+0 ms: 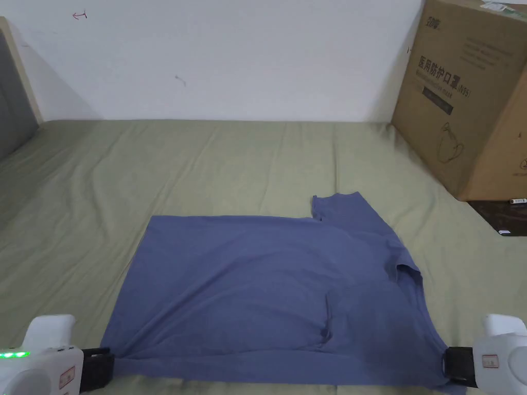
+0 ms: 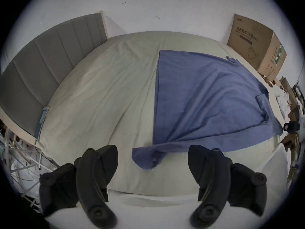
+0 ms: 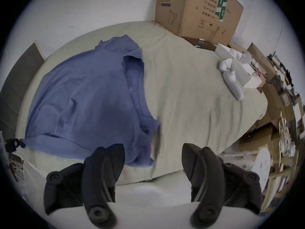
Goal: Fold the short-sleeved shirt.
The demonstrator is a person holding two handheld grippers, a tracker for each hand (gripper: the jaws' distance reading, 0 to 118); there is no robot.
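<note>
A blue short-sleeved shirt (image 1: 267, 288) lies spread on the green bed sheet (image 1: 206, 164), with its collar end to the right and one sleeve (image 1: 339, 205) sticking out at the far side. My left gripper (image 1: 103, 369) sits at the shirt's near left corner. In the left gripper view that gripper (image 2: 152, 150) has its jaws wide apart, and the loose corner (image 2: 146, 158) lies on the sheet between them. My right gripper (image 1: 453, 366) is at the near right corner. Its jaws (image 3: 152, 147) are also spread, with the blurred corner (image 3: 142, 151) between them.
A large cardboard box (image 1: 468, 97) stands at the back right of the bed. A grey headboard (image 1: 13, 108) rises on the left. White items (image 3: 231, 80) and clutter lie past the bed's right edge. Bare sheet stretches beyond the shirt up to the wall.
</note>
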